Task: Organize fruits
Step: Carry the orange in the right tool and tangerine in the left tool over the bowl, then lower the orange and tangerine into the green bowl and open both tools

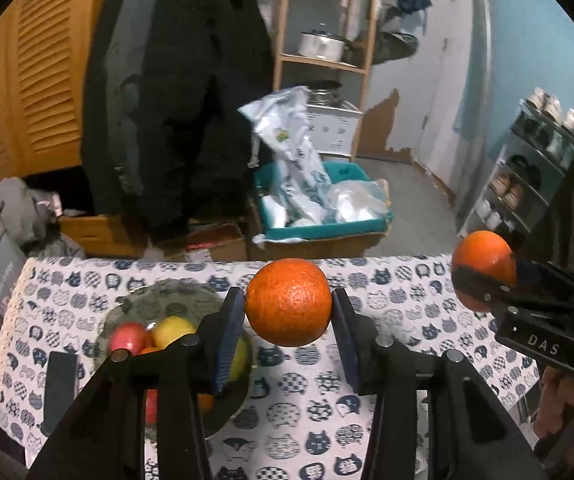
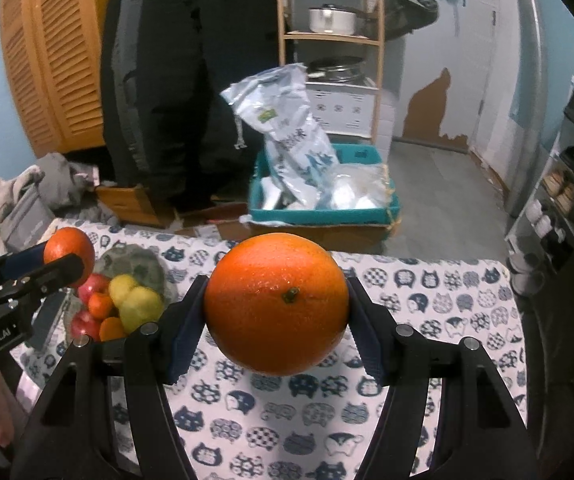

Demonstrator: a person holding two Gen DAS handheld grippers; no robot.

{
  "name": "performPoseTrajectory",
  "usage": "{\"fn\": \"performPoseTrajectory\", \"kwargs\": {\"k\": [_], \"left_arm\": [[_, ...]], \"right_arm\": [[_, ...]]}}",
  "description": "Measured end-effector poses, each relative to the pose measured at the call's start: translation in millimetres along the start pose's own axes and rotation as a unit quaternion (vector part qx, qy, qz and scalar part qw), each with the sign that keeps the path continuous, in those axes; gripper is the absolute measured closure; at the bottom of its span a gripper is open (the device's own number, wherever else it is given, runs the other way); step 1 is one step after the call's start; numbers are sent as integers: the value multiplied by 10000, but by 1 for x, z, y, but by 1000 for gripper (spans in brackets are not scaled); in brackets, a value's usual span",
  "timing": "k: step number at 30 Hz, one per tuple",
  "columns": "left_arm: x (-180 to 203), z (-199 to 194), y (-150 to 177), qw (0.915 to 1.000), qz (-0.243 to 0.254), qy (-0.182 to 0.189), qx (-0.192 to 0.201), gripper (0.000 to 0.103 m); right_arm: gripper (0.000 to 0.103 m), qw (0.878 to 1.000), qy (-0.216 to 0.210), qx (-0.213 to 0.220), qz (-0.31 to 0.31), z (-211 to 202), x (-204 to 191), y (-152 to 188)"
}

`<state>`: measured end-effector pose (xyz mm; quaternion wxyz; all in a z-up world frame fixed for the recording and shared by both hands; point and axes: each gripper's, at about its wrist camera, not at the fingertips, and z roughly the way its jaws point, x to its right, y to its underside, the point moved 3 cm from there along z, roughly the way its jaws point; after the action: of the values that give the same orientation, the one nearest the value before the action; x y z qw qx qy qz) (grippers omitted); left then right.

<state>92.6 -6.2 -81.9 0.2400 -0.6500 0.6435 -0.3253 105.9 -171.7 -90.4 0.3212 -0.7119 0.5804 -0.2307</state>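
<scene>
My left gripper (image 1: 288, 306) is shut on a small orange (image 1: 287, 302), held above the cat-print tablecloth (image 1: 319, 412). My right gripper (image 2: 277, 308) is shut on a bigger orange (image 2: 277, 304) with its stem facing the camera. Each gripper also shows in the other view: the right gripper (image 1: 487, 276) with its orange (image 1: 485, 258) at the right, the left gripper (image 2: 69, 262) with its orange (image 2: 67, 246) at the left. A glass bowl (image 2: 139, 264) on the table's left holds red apples (image 2: 91, 284), yellow-green fruit (image 2: 139, 304) and small oranges (image 2: 101, 304).
A dark flat object (image 1: 59, 388) lies left of the bowl (image 1: 175, 296). Beyond the table's far edge stand a teal box of plastic bags (image 1: 319, 208), cardboard boxes, a hanging black coat (image 1: 175, 100) and a wooden shelf with pots (image 1: 323, 44). A shoe rack (image 1: 527, 176) stands at the right.
</scene>
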Motion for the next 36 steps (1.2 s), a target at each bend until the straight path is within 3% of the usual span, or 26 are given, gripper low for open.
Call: {"fn": "performPoseTrajectory", "kwargs": {"k": [19, 36], "left_arm": [[-121, 7, 21, 9944, -816, -642, -183, 58], [-175, 72, 67, 9815, -1434, -620, -1107, 58]], "right_arm": [[36, 9958, -800, -303, -324, 61, -95, -23], [36, 9852, -1284, -978, -581, 137, -162, -9]]}}
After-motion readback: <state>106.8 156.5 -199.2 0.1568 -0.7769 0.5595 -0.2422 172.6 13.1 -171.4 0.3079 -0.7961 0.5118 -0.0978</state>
